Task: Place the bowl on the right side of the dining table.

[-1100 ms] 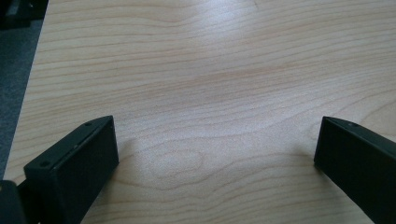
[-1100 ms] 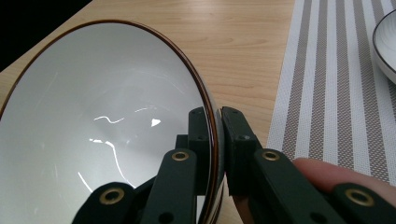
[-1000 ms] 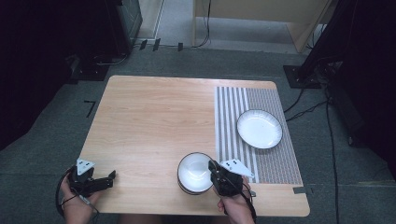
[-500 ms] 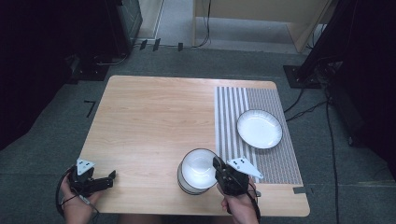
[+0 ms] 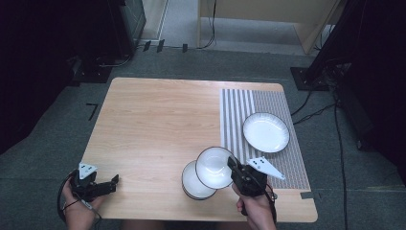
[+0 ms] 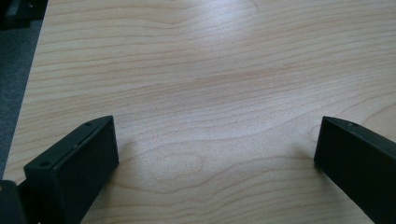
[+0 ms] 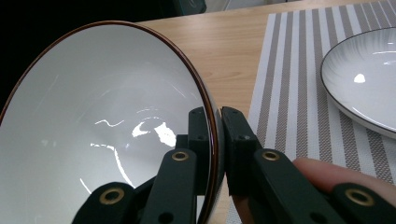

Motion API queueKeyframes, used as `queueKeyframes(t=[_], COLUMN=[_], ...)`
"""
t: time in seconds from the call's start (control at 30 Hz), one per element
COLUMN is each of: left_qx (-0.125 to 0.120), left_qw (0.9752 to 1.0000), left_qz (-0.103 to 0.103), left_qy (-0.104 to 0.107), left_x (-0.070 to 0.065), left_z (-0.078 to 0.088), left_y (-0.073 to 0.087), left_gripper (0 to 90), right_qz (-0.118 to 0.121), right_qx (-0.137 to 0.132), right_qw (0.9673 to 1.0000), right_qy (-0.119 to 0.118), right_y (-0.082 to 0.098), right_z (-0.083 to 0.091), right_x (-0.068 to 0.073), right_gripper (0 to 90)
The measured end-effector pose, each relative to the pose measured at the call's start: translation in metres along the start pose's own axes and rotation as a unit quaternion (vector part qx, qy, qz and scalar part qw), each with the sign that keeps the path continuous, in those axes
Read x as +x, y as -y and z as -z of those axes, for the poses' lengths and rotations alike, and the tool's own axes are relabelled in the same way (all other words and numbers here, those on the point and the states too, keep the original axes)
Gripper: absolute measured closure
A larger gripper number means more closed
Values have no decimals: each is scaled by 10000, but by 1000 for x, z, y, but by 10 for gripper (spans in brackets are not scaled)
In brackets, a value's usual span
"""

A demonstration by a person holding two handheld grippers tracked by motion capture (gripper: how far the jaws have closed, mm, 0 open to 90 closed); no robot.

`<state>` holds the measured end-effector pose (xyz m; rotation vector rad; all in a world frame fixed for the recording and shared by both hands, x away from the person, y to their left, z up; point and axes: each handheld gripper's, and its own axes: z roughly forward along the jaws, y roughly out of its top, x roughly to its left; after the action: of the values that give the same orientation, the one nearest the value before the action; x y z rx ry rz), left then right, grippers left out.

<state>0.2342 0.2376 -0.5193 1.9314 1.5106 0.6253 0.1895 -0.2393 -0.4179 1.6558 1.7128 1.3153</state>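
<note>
Two bowls: right tool [image 5: 233, 165] grips upper bowl [image 5: 214, 167]; one plate [image 5: 265, 132]; left tool [image 5: 114, 181] open

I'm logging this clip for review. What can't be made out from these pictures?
- Lower white bowl on the wooden table: high view, partly covered by the lifted brown-rimmed white bowl.
- Right hand-held gripper: right gripper view, inner jaw's contact hidden by the bowl wall.
- White round plate on the striped placemat: cut by the right edge.
</note>
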Motion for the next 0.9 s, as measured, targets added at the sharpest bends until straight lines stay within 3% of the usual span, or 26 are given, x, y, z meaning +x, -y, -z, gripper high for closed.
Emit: queueKeyframes(t=[0.4,0.6,0.9], left_qx=[-3,1,0], left_qw=[10000,10000,10000], left_qz=[15,32,37], left_qy=[-8,-37,-24], left_x=[0,1,1], left_z=[0,0,0], left_y=[0,0,0], left_gripper=[0,0,0], right_qz=[-188,-347,-403], right_qx=[-185,-261,-306], right_qw=[9991,9976,9963], right_qy=[326,532,693], right_y=[-15,-24,-33], right_z=[-1,-5,-12], right_x=[-30,-52,-66], right_gripper=[843,844,844])
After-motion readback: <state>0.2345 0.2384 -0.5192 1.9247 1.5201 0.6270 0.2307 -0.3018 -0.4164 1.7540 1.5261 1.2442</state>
